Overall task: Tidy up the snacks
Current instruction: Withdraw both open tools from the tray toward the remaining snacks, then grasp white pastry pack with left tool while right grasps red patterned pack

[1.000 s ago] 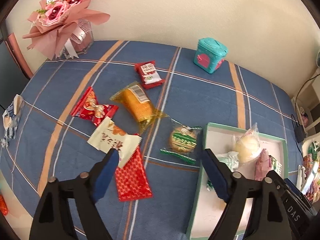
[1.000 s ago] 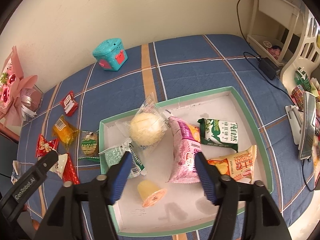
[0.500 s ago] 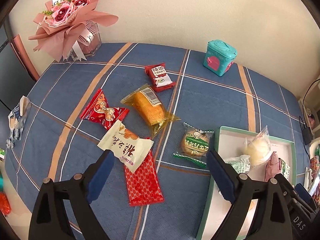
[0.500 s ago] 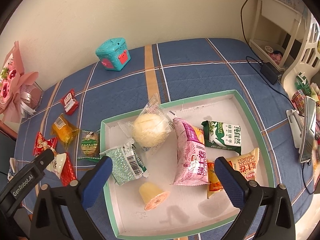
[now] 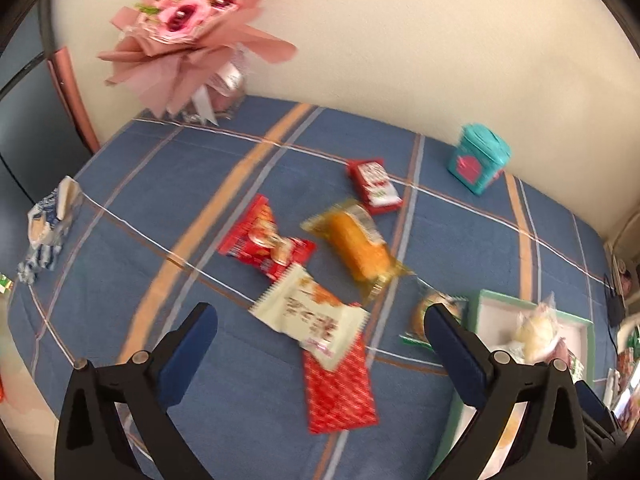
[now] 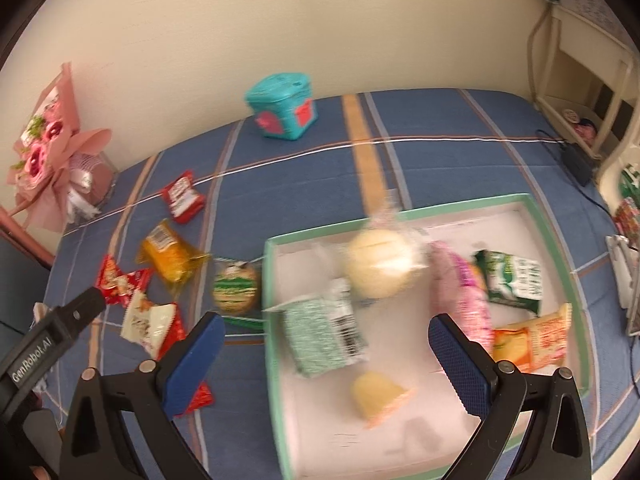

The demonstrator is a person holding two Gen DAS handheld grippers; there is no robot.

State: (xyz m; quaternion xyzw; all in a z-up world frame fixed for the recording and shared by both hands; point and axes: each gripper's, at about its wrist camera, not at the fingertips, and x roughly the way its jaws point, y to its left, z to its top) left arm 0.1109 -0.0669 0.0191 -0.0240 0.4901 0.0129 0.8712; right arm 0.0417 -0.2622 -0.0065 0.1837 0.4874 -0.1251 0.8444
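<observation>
Several snacks lie loose on the blue plaid cloth: a white packet over a red patterned packet, a red candy packet, an orange cake, a small red packet and a round green biscuit. The green-rimmed white tray holds a round bun, a green-white packet, a pink bag, a jelly cup and others. My left gripper is open above the white packet. My right gripper is open over the tray's left side.
A teal box stands at the back by the wall. A pink bouquet stands at the back left corner. A blue-white wrapper lies at the left edge. A charger and cable and white furniture lie to the right.
Both grippers have drawn back and swung left. My right gripper's jaws opened wide. The left view now centres on the loose snacks; nothing was picked up.
</observation>
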